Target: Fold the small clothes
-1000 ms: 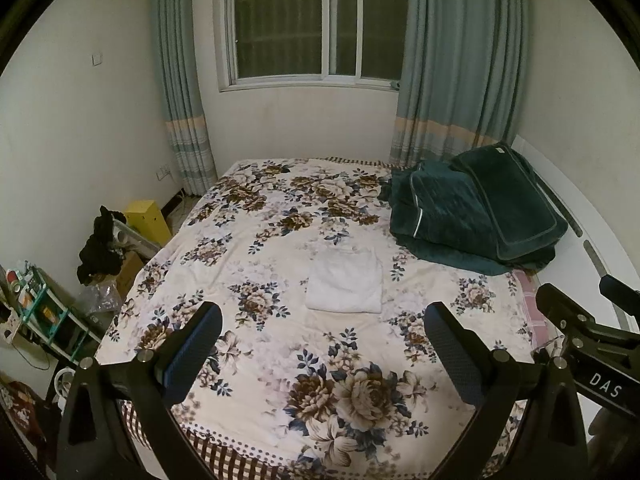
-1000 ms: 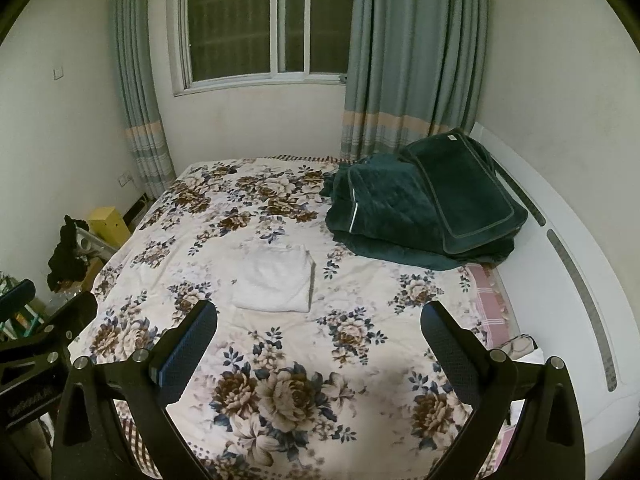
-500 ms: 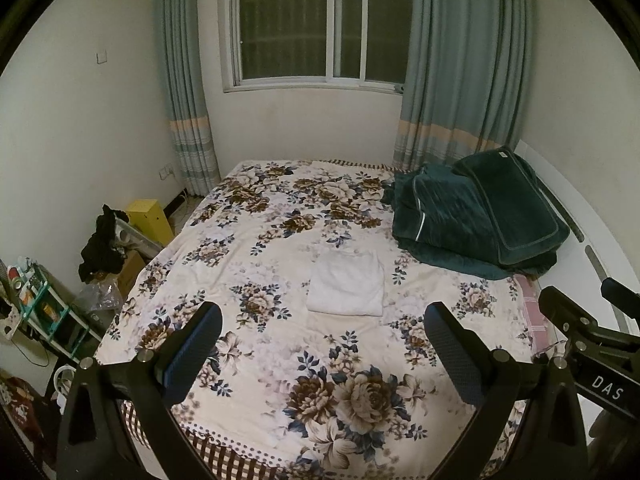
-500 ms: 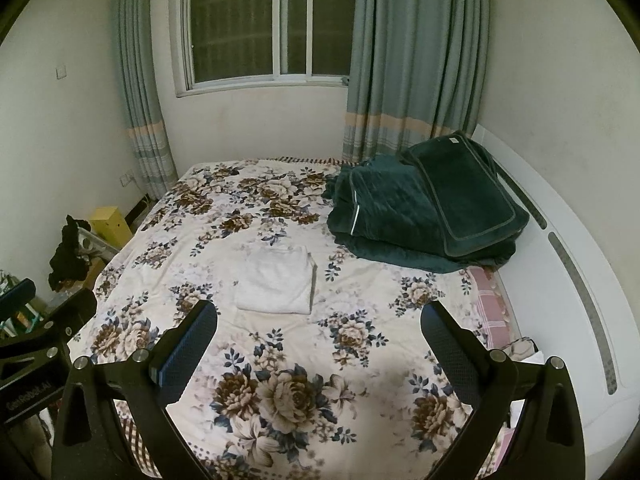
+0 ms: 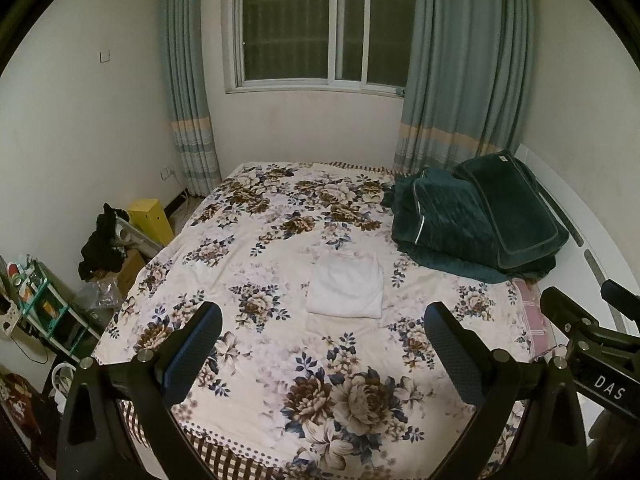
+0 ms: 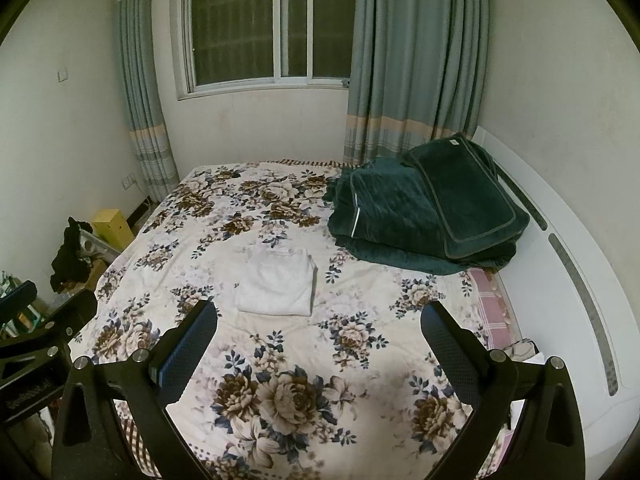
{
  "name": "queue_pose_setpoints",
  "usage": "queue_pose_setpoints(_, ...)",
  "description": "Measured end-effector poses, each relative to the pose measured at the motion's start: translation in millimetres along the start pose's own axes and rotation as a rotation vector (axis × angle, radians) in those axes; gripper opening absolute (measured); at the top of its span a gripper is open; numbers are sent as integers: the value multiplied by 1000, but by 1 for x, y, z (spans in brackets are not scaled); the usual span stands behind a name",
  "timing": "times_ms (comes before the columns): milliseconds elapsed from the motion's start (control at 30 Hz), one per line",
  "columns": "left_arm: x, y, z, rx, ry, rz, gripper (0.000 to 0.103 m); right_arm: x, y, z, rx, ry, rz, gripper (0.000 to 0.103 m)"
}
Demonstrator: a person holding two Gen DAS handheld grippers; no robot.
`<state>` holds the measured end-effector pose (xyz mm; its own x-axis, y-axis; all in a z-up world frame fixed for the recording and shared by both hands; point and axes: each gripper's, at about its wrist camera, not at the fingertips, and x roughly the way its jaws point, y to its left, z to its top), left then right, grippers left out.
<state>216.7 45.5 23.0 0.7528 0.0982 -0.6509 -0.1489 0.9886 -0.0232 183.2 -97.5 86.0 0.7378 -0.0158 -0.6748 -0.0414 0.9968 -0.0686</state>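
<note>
A small white garment (image 5: pixel 345 285) lies folded into a neat rectangle in the middle of the floral bedspread (image 5: pixel 280 216); it also shows in the right wrist view (image 6: pixel 277 282). My left gripper (image 5: pixel 322 332) is open and empty, held high above the bed's near end, well back from the garment. My right gripper (image 6: pixel 319 330) is open and empty too, beside the left one. Part of the right gripper's body (image 5: pixel 592 344) shows at the right edge of the left wrist view. Nothing touches the garment.
A folded dark green quilt and pillow (image 5: pixel 476 220) sit at the bed's far right by the white headboard (image 6: pixel 576 280). A yellow box (image 5: pixel 150 220), black clothes (image 5: pixel 100 248) and a cluttered shelf (image 5: pixel 36 304) stand left of the bed. A curtained window (image 5: pixel 324 28) is behind.
Both grippers have drawn slightly up and back from the bed, jaws still open. The white garment has not moved.
</note>
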Motion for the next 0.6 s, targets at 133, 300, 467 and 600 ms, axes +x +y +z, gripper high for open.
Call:
queue_pose_setpoints(133,-1,-1,1,0,0,2,103,-1,2,-1,4,0,-3,103)
queue_pose_setpoints(300,-2,-4,0,-1,-5,2,103,-1,1,-2,2,0,-2,103)
queue_pose_setpoints(467,-4,-8,0,-2,-7,2,103,-1,1,-2,2,0,-2,103)
queue_pose_setpoints(600,-4,-11,2,-3,-10,1,103,-1,2,-2,3,-2,-2,103)
